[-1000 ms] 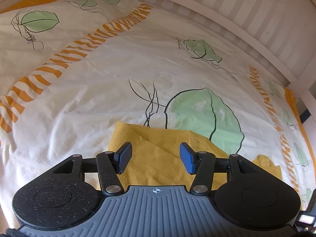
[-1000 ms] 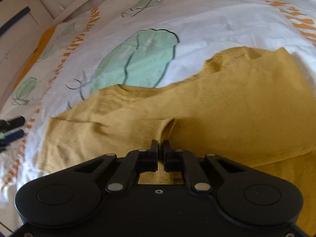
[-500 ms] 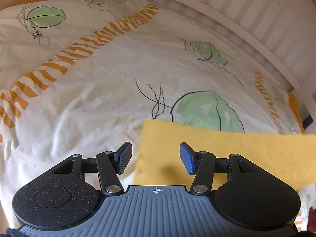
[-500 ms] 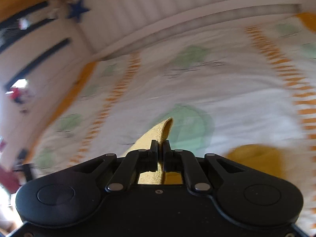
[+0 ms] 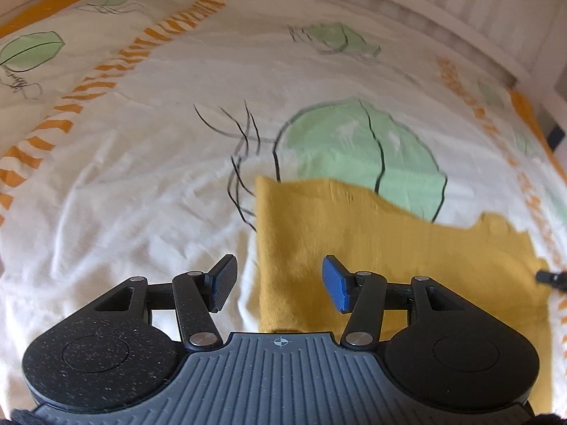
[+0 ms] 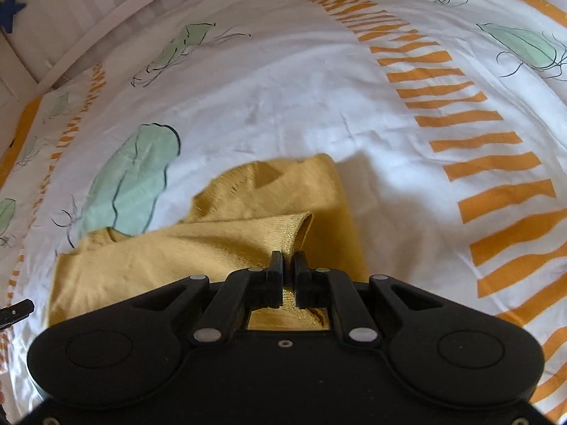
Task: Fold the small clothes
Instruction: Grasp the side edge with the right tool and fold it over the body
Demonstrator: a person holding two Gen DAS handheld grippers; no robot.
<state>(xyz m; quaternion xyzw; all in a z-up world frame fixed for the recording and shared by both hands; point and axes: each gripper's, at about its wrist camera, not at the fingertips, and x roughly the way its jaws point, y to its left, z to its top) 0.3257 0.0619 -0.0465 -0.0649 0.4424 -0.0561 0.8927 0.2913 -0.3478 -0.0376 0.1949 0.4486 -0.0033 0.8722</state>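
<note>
A small mustard-yellow garment (image 5: 389, 241) lies on the patterned bed sheet (image 5: 141, 177). My left gripper (image 5: 278, 265) hovers open over the garment's left edge, and its blue pads touch nothing. In the right wrist view my right gripper (image 6: 288, 258) pinches a glittery hem of the garment (image 6: 177, 258), drawn over the rest of the cloth. Its jaws are starting to open, with the fabric still between them. Its tip shows at the right edge of the left view as a black finger (image 5: 549, 276).
The sheet (image 6: 319, 88) is white with green leaves and orange stripes. A white slatted rail (image 5: 460, 0) runs along the far side of the bed. A blue star (image 6: 10, 9) hangs on the wall at the upper left. The left gripper's tip (image 6: 17, 310) shows at the left edge.
The right gripper lifted the garment's edge, swung it across and came back down over the cloth. The left gripper sank closer to the garment's left edge and rolled slightly.
</note>
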